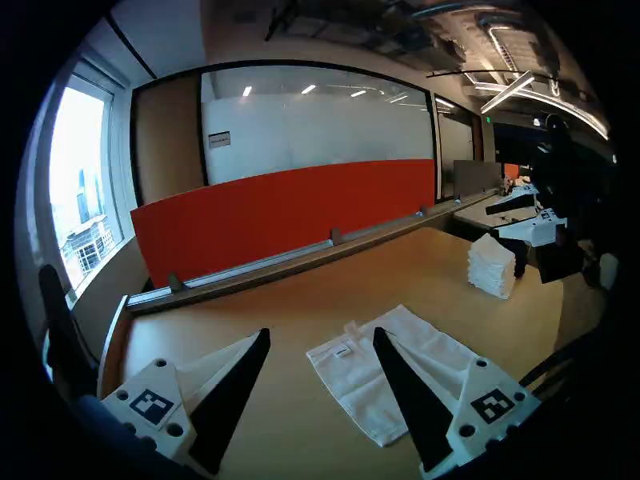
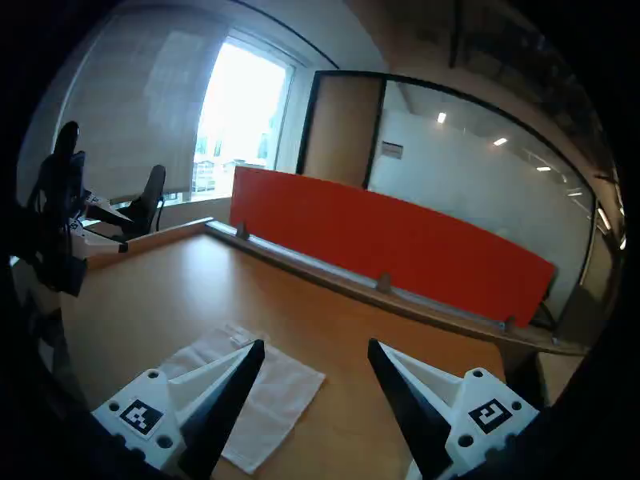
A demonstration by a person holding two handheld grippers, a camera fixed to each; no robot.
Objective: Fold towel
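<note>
The towel (image 1: 352, 380) is white and flat, with a small tag near its far edge. It lies on the desk (image 1: 304, 296) at lower centre of the left gripper view. The left gripper (image 1: 320, 332) hovers over it, jaws spread wide and holding nothing. The right gripper (image 2: 314, 344) hovers too, jaws spread, its left finger over the towel's edge. Bare desk runs to a red partition (image 1: 280, 212) — a stack (image 1: 490, 268) of folded cloths sits mid right.

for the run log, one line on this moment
towel: flat on desk | left gripper: open, holding nothing | right gripper: open, holding nothing
</note>
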